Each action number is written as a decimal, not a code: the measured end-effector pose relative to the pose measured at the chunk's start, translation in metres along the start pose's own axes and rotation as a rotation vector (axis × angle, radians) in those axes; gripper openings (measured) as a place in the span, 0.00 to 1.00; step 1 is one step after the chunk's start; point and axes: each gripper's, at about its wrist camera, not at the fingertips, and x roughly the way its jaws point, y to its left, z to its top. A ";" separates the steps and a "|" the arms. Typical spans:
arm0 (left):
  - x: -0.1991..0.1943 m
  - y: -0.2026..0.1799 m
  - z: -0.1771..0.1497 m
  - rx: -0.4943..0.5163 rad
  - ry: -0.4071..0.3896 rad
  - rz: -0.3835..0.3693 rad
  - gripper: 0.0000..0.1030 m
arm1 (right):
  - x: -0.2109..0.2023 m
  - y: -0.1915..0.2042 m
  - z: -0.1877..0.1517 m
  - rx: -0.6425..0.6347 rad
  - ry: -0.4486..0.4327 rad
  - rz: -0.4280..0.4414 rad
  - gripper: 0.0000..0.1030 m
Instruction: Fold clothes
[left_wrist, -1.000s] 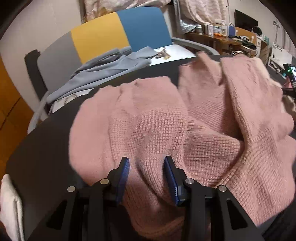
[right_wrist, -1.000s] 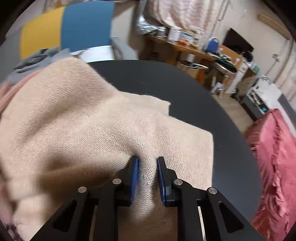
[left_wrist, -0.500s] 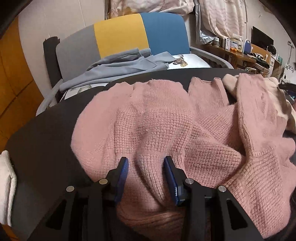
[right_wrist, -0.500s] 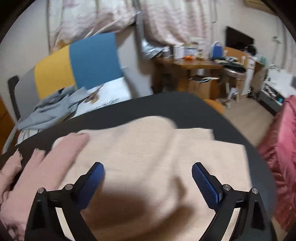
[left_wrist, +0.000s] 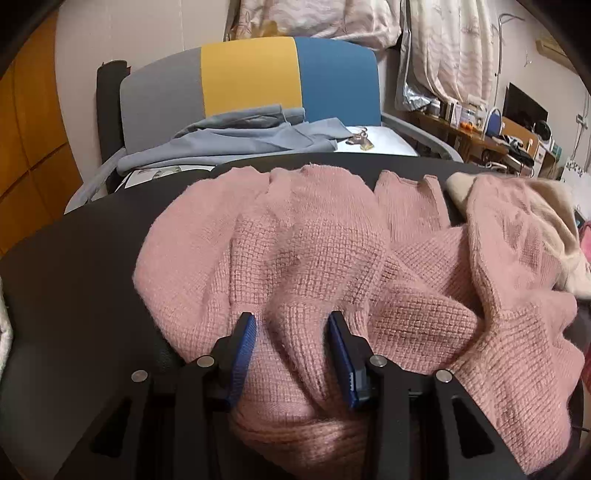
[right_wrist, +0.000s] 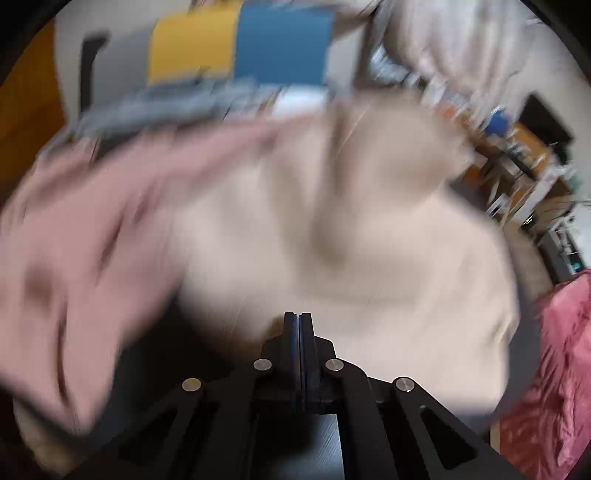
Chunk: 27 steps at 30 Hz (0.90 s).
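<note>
Bare dark round surface (left_wrist: 74, 266) lies open beside the crumpled pink waffle-knit sweater (left_wrist: 314, 251), whose far hem stops just short of the surface's rim. Half a second ago your right tongs (right_wrist: 298, 321) gaped wide; now they're pressed together at the blurred cream knit garment (right_wrist: 351, 229); whether cloth is caught, you cannot tell. Your left tongs (left_wrist: 291, 332) remain clamped on a sweater fold.
</note>
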 end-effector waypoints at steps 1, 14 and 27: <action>0.000 0.000 0.000 0.002 -0.002 0.000 0.40 | -0.004 0.001 -0.011 0.006 -0.013 0.003 0.01; -0.005 -0.004 0.001 0.035 0.038 0.023 0.40 | 0.070 -0.038 0.086 0.061 -0.089 -0.237 0.19; -0.046 0.008 -0.020 -0.057 0.073 -0.150 0.39 | 0.097 -0.115 0.126 0.268 -0.084 -0.306 0.35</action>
